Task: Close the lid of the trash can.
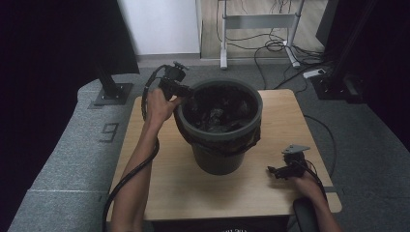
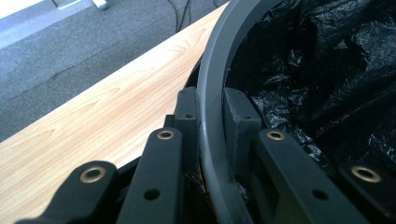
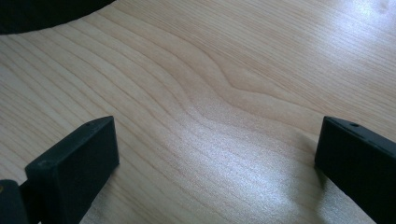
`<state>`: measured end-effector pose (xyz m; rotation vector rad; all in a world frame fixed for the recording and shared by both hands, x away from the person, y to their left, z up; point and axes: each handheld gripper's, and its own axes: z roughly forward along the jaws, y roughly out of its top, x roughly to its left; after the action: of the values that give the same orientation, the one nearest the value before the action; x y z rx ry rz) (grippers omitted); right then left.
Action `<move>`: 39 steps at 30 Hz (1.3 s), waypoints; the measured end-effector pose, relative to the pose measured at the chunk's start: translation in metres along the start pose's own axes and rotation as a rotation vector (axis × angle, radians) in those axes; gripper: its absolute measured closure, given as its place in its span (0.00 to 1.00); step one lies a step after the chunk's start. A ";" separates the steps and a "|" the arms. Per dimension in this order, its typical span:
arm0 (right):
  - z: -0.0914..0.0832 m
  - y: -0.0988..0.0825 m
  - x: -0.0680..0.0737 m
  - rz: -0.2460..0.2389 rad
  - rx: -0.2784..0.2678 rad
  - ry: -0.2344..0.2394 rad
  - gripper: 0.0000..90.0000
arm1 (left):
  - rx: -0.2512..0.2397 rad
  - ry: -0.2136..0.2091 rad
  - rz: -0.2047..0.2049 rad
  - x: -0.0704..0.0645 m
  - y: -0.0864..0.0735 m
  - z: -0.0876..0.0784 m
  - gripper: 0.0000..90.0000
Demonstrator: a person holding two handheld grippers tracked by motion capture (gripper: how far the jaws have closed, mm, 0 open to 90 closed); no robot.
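Note:
A dark grey bin [image 1: 220, 162] lined with a black plastic bag [image 1: 217, 108] stands in the middle of the wooden table [image 1: 285, 116]. My left gripper [image 1: 183, 92] is at the bin's far left edge. In the left gripper view its jaws straddle the bin's rim [image 2: 210, 70], one pad outside [image 2: 187, 112] and one inside [image 2: 240, 114] against the bag [image 2: 327, 70], shut on the rim. My right gripper [image 1: 276, 170] rests low over the table's right front, held in a hand. Its fingers [image 3: 79, 154] stand wide apart over bare wood [image 3: 210, 70], with nothing between them.
A black stand base [image 1: 113, 92] sits on the grey carpet left of the table. Behind it are a metal desk frame [image 1: 256, 24] and loose cables [image 1: 275, 46]. Another dark stand [image 1: 338, 79] is at the back right. A dark curved edge [image 3: 42, 14] shows at the right gripper view's top left.

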<state>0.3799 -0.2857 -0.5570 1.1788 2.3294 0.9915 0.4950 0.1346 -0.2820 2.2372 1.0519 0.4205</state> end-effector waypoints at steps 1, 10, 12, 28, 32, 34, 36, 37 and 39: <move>0.000 0.000 0.000 -0.001 0.000 0.000 0.00 | -0.002 -0.001 -0.001 0.000 0.000 0.000 0.86; 0.000 0.000 0.000 0.000 0.000 0.001 0.00 | 0.003 -0.068 -0.011 0.011 -0.002 0.002 0.69; 0.000 0.000 0.000 0.000 0.000 0.001 0.00 | -0.015 -0.087 -0.011 0.013 -0.003 0.001 0.56; 0.000 0.000 0.000 0.000 0.000 0.001 0.00 | -0.074 -0.150 0.060 0.018 -0.017 -0.028 0.07; 0.000 0.000 0.000 0.000 0.000 0.000 0.00 | -0.080 -0.146 0.081 0.021 -0.024 -0.039 0.00; 0.000 0.000 0.000 0.000 0.000 0.000 0.00 | -0.088 -0.145 0.089 0.023 -0.028 -0.044 0.00; 0.000 0.000 0.000 0.000 0.000 0.000 0.00 | -0.093 -0.135 0.097 0.024 -0.033 -0.049 0.00; 0.000 0.000 0.000 -0.001 0.002 0.000 0.00 | -0.093 -0.135 0.097 0.024 -0.033 -0.049 0.00; 0.000 0.000 0.000 -0.001 0.002 0.000 0.00 | -0.104 -0.127 0.099 0.028 -0.040 -0.055 0.00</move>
<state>0.3800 -0.2858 -0.5568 1.1782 2.3316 0.9893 0.4613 0.1984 -0.2664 2.1977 0.8382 0.3612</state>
